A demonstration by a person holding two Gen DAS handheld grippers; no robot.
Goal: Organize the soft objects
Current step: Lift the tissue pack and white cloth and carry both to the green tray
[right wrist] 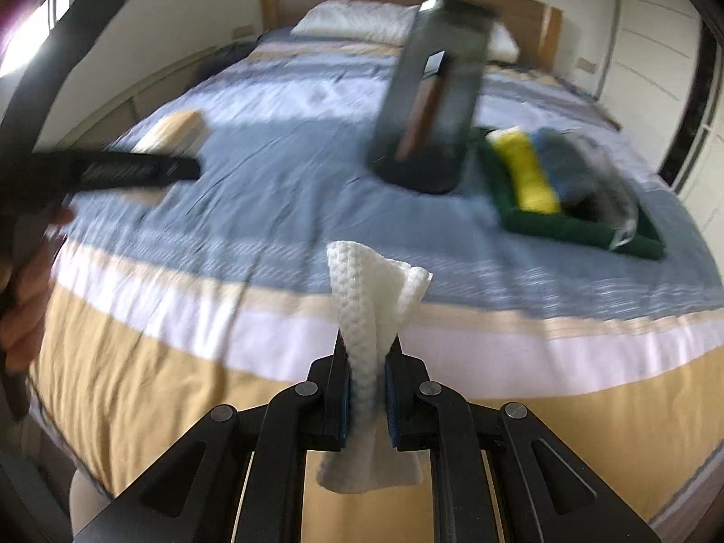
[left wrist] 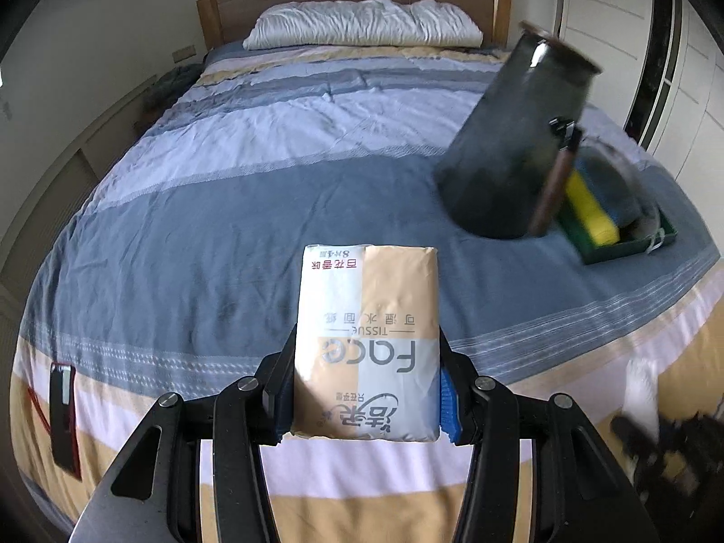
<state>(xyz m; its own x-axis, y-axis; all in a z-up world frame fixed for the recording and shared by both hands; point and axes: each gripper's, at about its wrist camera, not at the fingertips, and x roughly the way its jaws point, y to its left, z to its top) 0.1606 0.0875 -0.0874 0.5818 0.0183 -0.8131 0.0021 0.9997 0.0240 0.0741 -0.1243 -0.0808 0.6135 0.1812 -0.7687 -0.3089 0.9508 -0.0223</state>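
My left gripper (left wrist: 367,362) is shut on a beige and pale-blue tissue pack (left wrist: 369,339), held by its near end above the foot of the bed. The right wrist view shows that pack (right wrist: 174,133) again at the left, beside a black finger (right wrist: 135,167) of the left gripper. A white textured cloth (right wrist: 371,298) stands up between the jaws of my right gripper (right wrist: 369,362), which is shut on it. On the bed sits a green tray (right wrist: 565,226) holding a yellow roll (right wrist: 529,172) and a blue cloth (right wrist: 561,163); the left wrist view has this tray (left wrist: 633,244) at the right.
A tall dark bin (left wrist: 516,135) with a brown strip on its side stands on the striped quilt (left wrist: 226,226) just left of the tray. A white pillow (left wrist: 362,25) lies by the wooden headboard. A dark red-edged flat object (left wrist: 63,416) hangs at the bed's left corner. A hand (right wrist: 22,307) shows at the left edge.
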